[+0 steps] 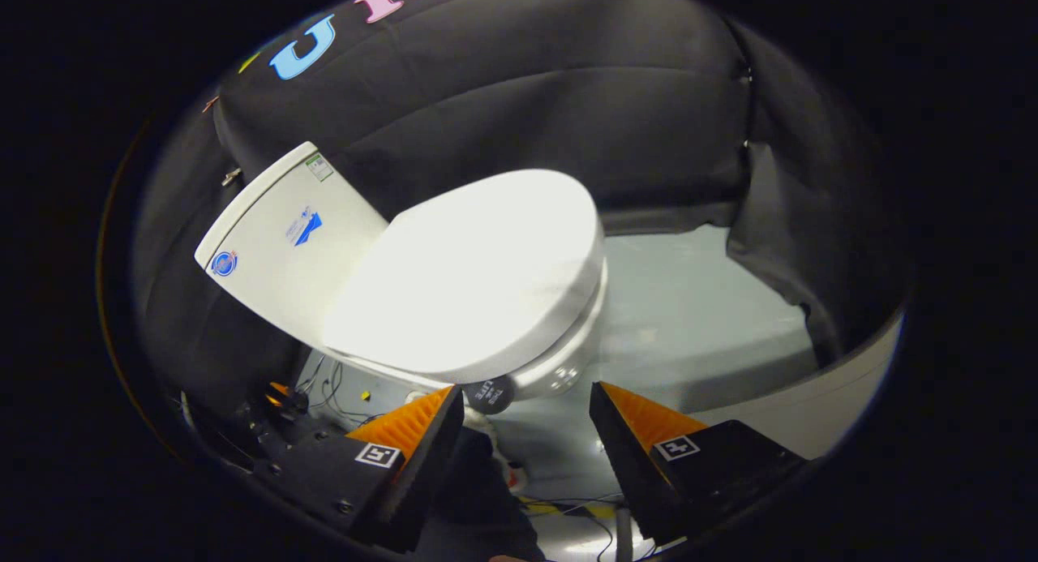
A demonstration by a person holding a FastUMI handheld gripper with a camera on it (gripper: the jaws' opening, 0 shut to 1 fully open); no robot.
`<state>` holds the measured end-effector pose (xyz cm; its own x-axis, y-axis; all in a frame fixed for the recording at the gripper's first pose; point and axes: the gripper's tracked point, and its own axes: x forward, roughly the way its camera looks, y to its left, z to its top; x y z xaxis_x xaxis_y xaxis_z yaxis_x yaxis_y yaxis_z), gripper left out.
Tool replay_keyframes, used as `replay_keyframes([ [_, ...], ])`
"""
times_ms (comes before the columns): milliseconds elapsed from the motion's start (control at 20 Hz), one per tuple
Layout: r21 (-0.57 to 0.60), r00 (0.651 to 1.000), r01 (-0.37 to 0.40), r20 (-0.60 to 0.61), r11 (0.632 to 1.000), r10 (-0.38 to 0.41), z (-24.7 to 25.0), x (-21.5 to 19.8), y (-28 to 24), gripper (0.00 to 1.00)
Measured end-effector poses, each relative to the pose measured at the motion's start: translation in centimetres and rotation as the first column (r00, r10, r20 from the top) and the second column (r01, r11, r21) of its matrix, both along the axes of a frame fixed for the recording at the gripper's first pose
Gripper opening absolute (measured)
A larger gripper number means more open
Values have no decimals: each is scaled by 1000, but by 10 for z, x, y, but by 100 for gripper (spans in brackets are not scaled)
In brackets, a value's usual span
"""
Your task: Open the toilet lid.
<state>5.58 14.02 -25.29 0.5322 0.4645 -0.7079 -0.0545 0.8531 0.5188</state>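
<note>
Gripper (pixel 527 400) held wide, fingers apart, gripping nothing, bare floor (pixel 697 319) showing through gap. White toilet lid (pixel 470 270) lies closed just ahead of fingers, its front rim close above left fingertip; small dark round disc (pixel 489 395) sits under that rim, beside left finger. Cistern (pixel 280 238) beyond lid. Open floor ahead of right finger. Loose cables (pixel 324 383) beyond left finger.

We can read no wording for certain: the toilet tank (pixel 280 242) bears three small stickers too blurred to read, each finger of the gripper (pixel 527 404) carries a square coded marker, and a dark round cap (pixel 489 395) shows faint, illegible lettering.
</note>
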Motion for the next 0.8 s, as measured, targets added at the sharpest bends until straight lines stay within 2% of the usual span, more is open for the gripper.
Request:
replay_keyframes([
  [200, -51, 999, -26, -24, 998, 25, -29, 3, 5, 97],
  [350, 31, 997, -26, -69, 999, 28, -33, 3, 25, 97],
  [600, 90, 987, 33, -158, 995, -18, -50, 8, 31, 97],
  [750, 132, 980, 37, -198, 991, -11, -57, 5, 45, 97],
  [800, 141, 978, 37, -208, 989, -7, -56, 5, 47, 93],
])
